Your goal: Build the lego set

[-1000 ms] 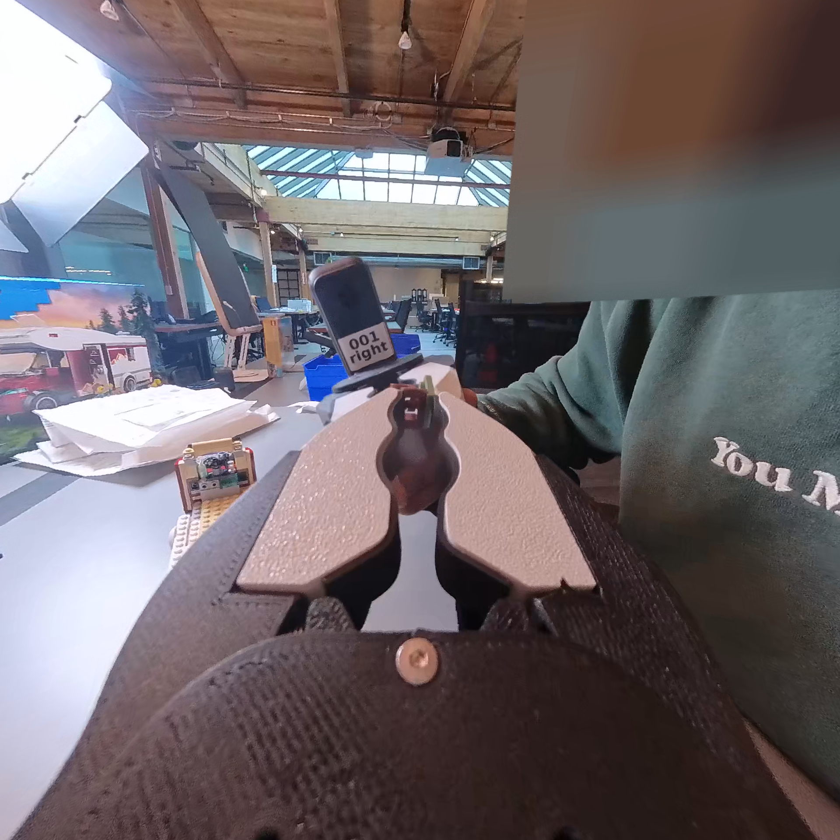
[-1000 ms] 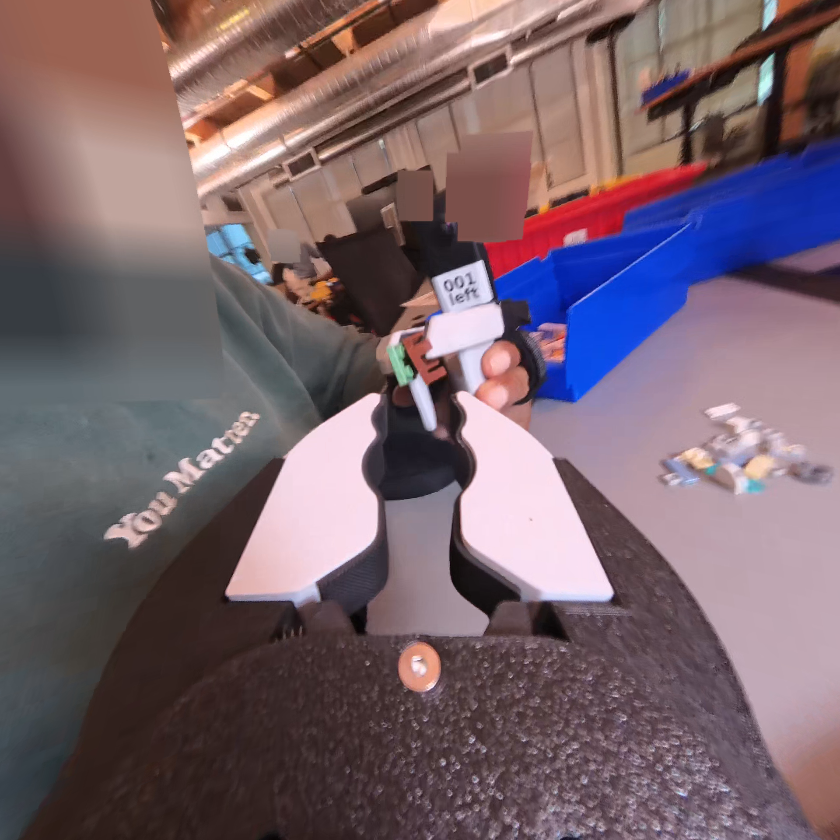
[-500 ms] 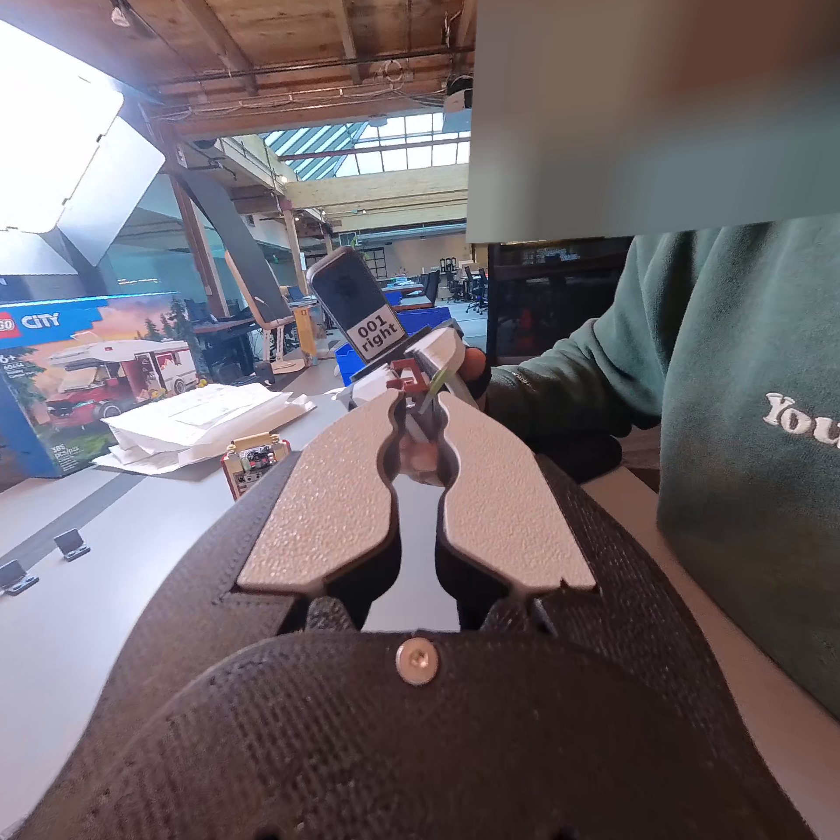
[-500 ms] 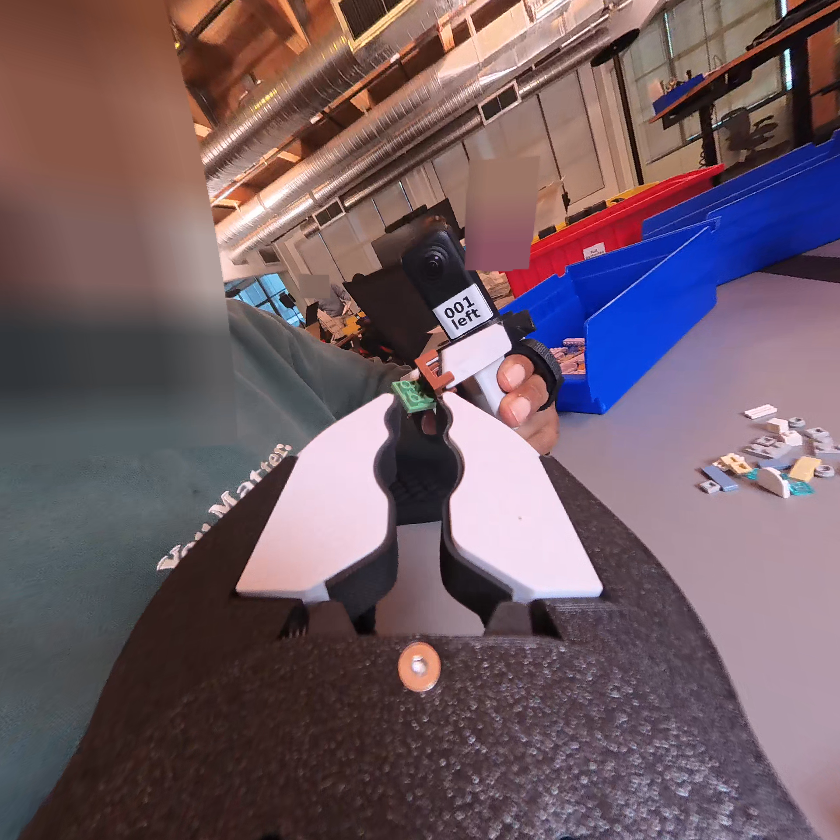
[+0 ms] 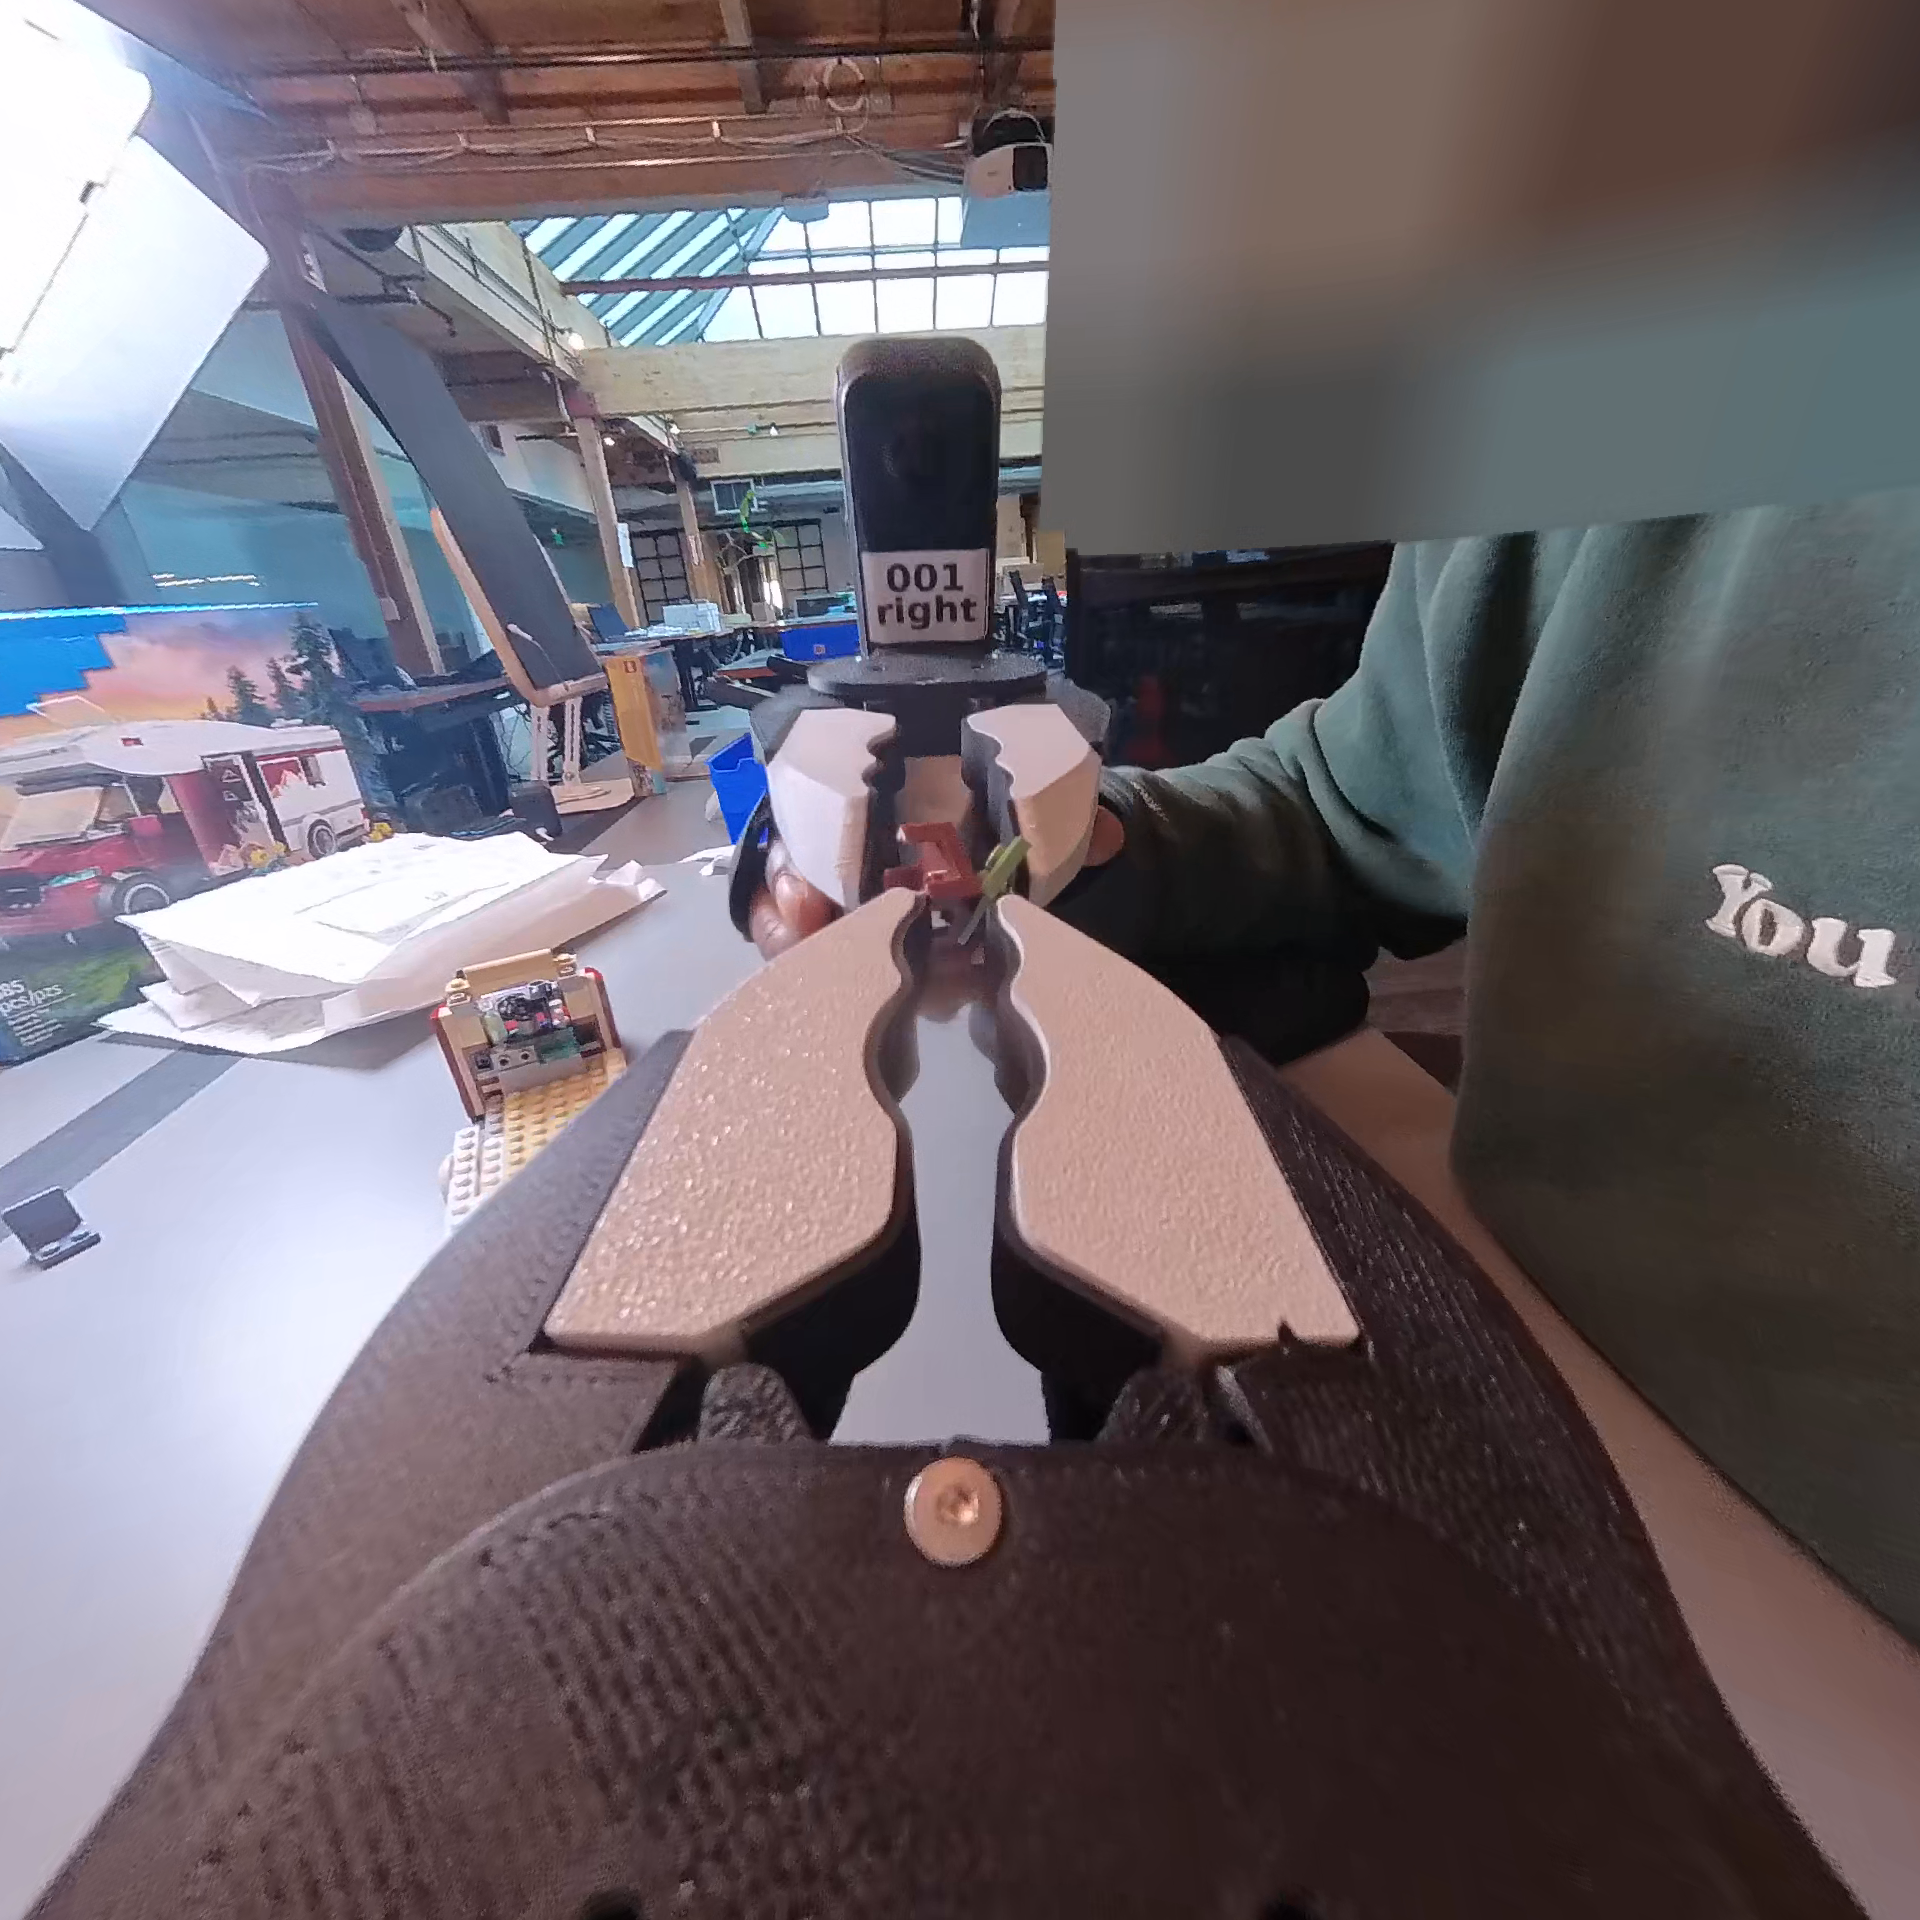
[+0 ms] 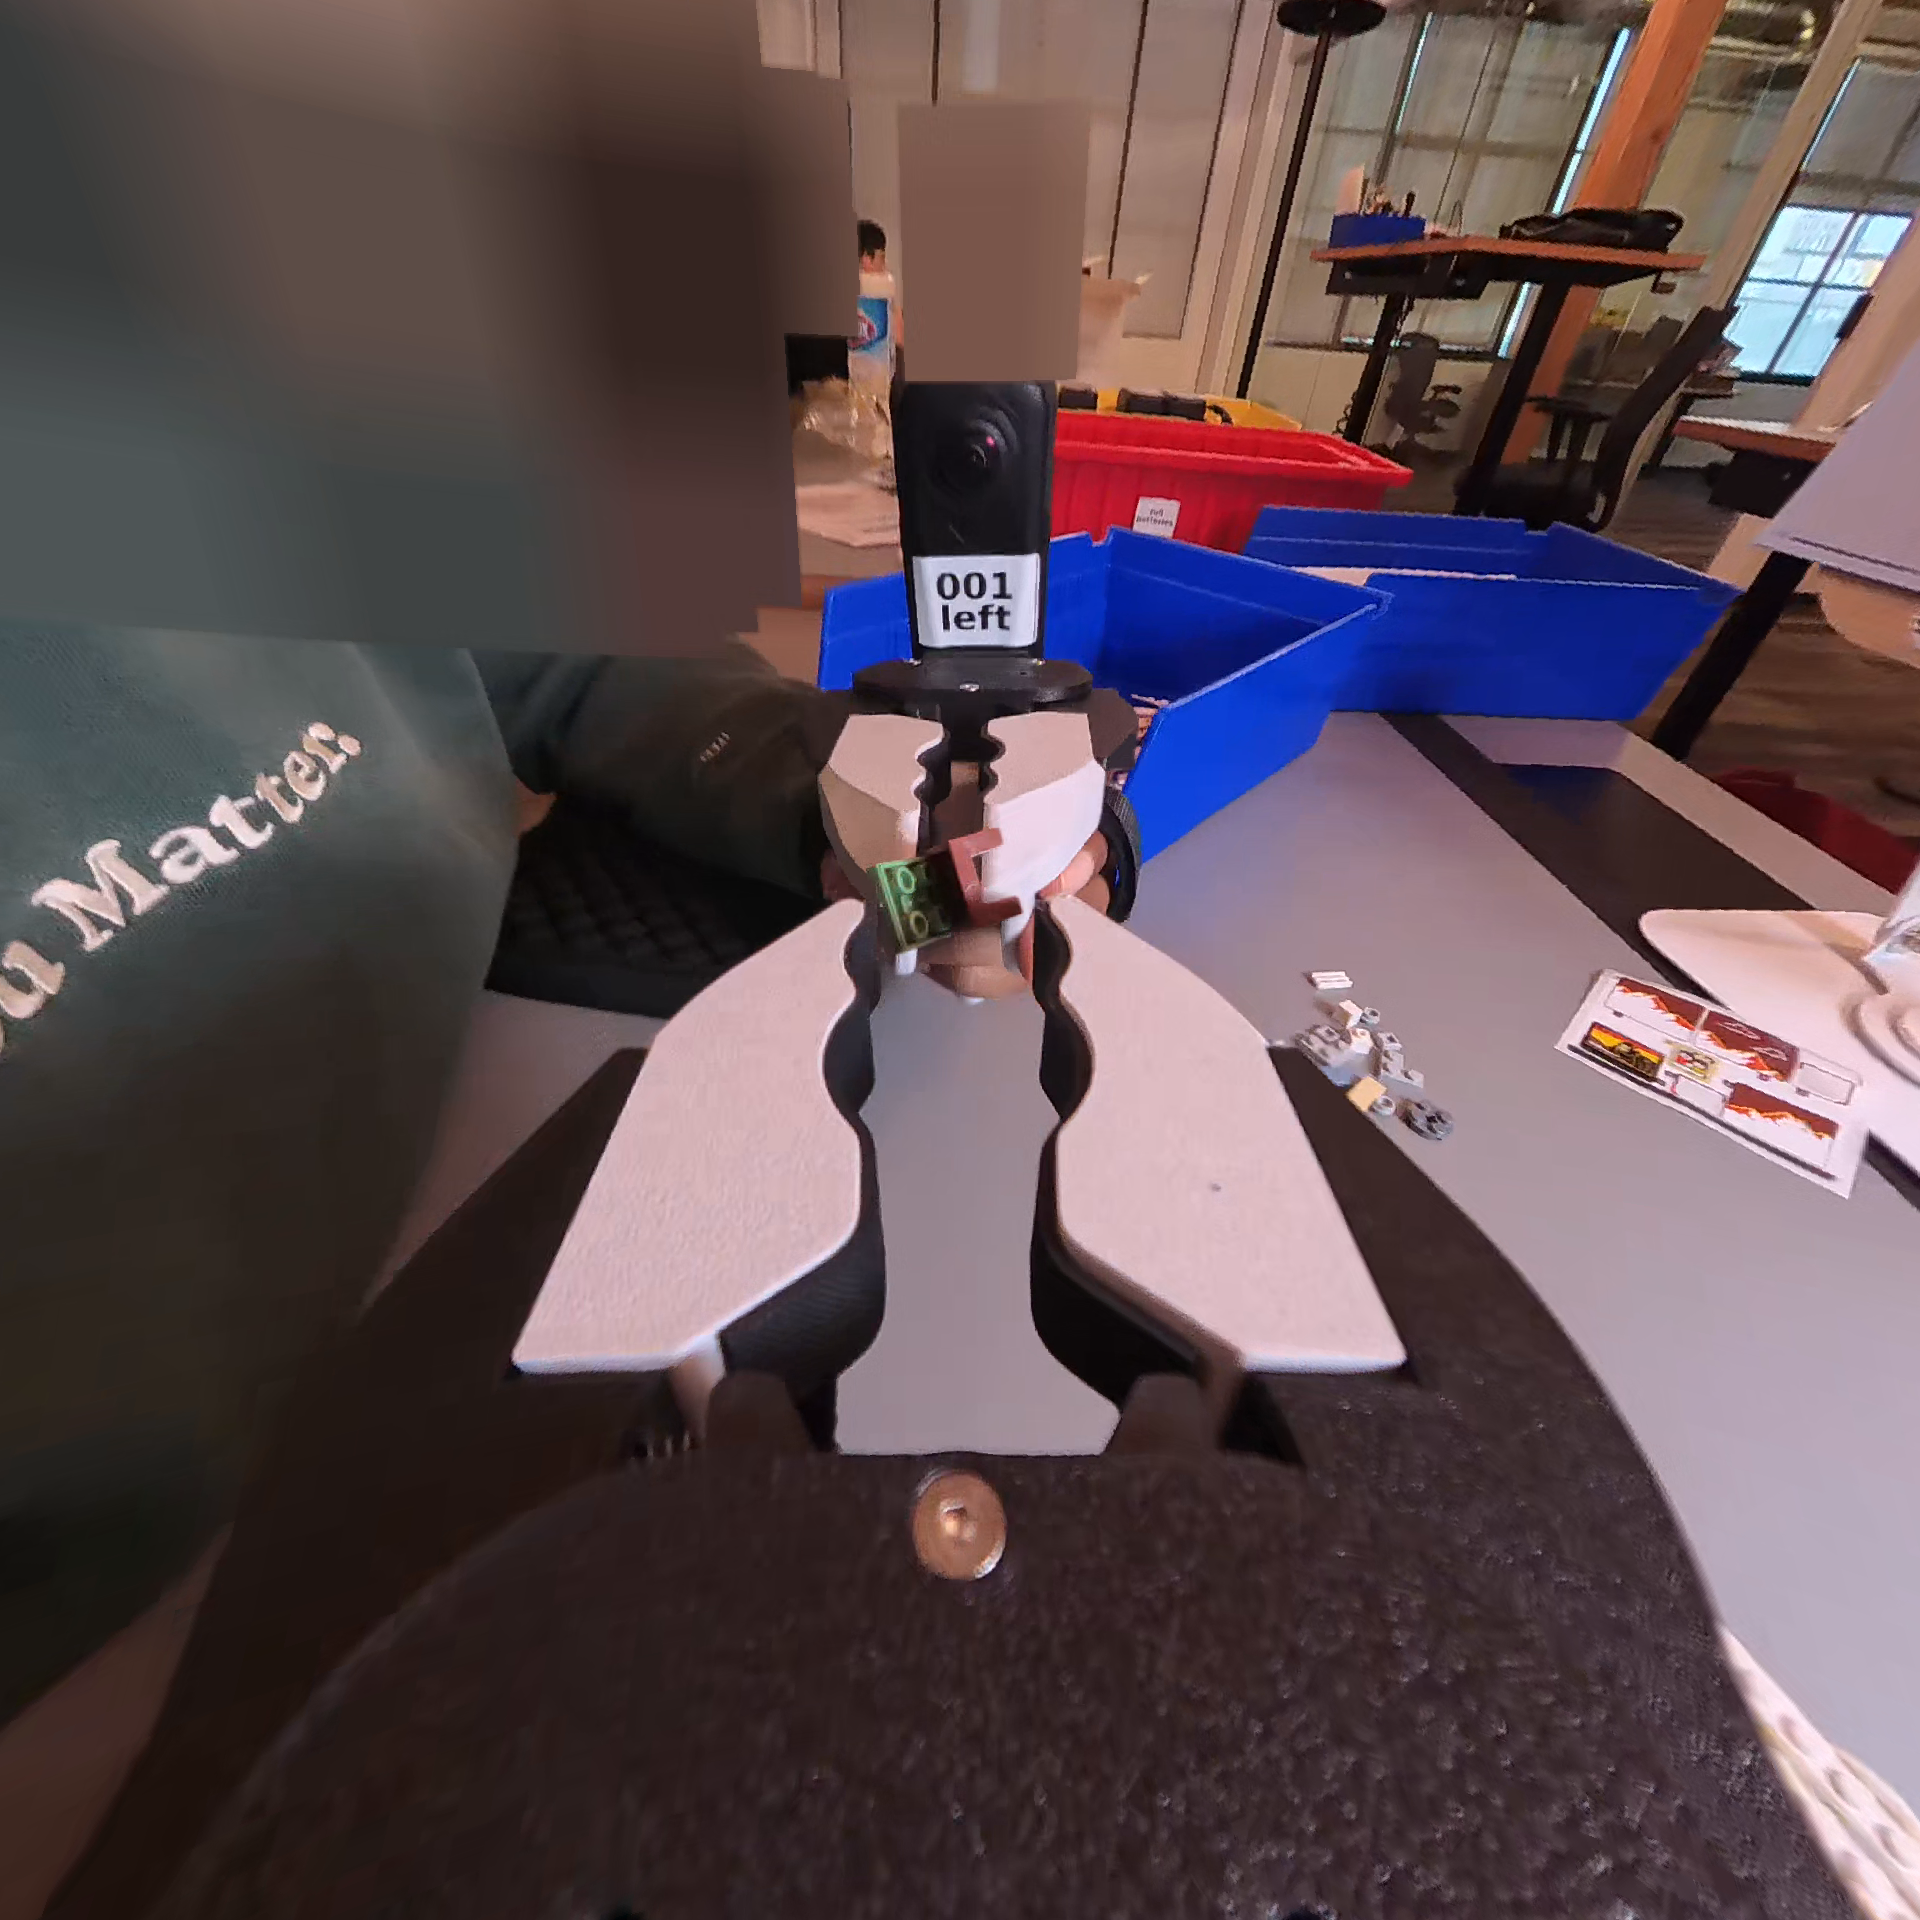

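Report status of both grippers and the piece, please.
Left gripper shut on brown piece, green plate attached. Right gripper open, fingers flanking it. Build on table, apart.

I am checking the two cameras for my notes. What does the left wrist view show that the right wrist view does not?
Only the left wrist view shows the half-built model, the set box and the white paper stack.

Only the right wrist view shows the loose pieces, the sticker sheet and the blue bins.

Both show the brown piece with the green piece between the facing grippers, and the grey table.
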### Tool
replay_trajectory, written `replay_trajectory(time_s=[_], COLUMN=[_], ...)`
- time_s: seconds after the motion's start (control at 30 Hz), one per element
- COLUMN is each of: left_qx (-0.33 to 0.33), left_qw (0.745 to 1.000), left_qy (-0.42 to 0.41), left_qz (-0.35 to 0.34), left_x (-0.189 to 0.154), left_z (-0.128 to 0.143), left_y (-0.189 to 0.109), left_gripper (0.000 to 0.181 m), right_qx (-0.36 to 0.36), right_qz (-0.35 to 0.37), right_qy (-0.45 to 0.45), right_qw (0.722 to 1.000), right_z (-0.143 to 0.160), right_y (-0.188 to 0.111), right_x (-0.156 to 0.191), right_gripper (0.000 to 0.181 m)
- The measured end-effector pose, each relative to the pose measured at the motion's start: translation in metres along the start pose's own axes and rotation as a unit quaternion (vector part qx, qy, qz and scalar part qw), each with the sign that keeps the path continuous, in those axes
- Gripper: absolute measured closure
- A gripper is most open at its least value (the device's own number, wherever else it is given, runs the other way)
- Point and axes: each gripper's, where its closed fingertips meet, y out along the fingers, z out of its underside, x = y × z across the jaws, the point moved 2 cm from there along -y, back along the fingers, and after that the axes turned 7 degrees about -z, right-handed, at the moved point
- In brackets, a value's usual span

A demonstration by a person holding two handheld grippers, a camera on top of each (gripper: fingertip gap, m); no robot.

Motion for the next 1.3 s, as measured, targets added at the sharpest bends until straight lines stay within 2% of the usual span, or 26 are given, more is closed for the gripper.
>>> replay_trajectory(time_s=[0.33, 0.73, 1.03, 1.17, 1.3], left_qx=[0.054, 0.084, 0.145, 0.176, 0.208], left_qw=[0.997, 0.996, 0.989, 0.984, 0.977], left_qy=[-0.003, 0.016, 0.013, 0.004, -0.038], left_qz=[0.051, 0.029, 0.024, 0.023, 0.032], left_x=[-0.011, -0.005, -0.003, -0.003, -0.004], left_z=[0.014, 0.018, 0.028, 0.034, 0.040], left_y=[0.001, 0.000, 0.000, 0.001, 0.000], left_gripper=[0.170, 0.168, 0.170, 0.170, 0.169], right_qx=[0.081, 0.054, 0.100, 0.128, 0.146], right_qz=[0.010, 0.021, 0.040, 0.052, 0.051], right_qy=[-0.075, -0.038, -0.075, -0.119, -0.130], right_qw=[0.994, 0.998, 0.991, 0.983, 0.979], right_z=[0.015, 0.023, 0.034, 0.038, 0.044], right_y=[0.001, 0.004, 0.005, 0.005, 0.006], right_x=[0.011, 0.007, 0.004, 0.004, 0.005], right_gripper=[0.166, 0.166, 0.164, 0.164, 0.164])
